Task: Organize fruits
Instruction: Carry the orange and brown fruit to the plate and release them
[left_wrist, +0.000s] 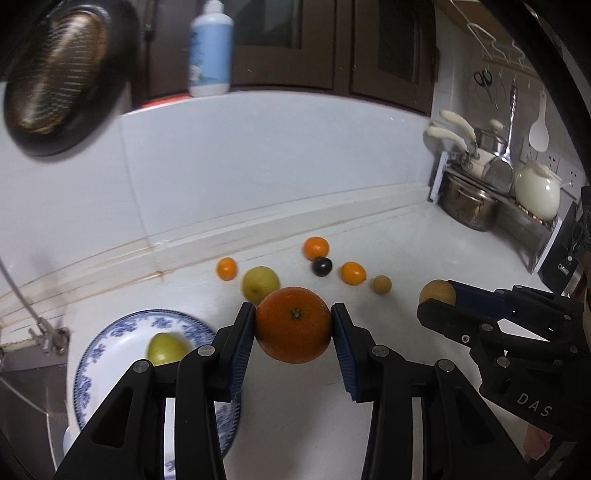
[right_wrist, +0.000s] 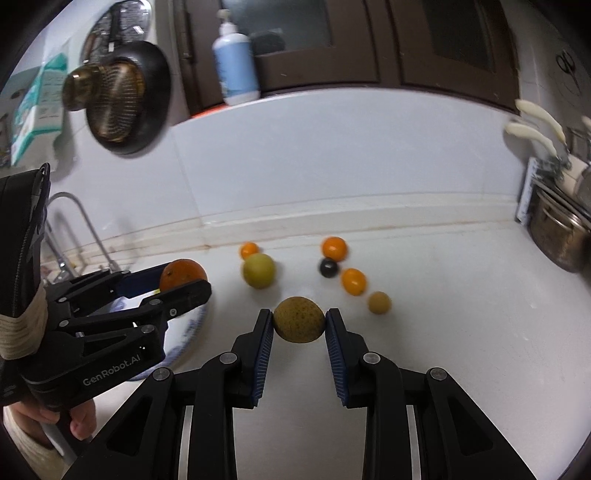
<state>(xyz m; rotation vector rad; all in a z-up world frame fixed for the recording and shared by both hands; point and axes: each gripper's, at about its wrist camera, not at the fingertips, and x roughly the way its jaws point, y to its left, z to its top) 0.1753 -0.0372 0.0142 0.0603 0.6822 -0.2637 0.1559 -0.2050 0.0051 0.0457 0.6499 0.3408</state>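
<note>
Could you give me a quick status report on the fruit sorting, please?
Left gripper shut on large orange. Right gripper shut on brown speckled fruit. One green fruit on plate; six loose on counter. Path clear.

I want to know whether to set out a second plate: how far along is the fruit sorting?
Done: one green fruit lies on the blue-patterned plate. In hand: the left gripper is shut on a large orange, and the right gripper is shut on a speckled brown fruit. Left: six fruits on the counter, among them a yellow-green fruit and a dark round fruit.
</note>
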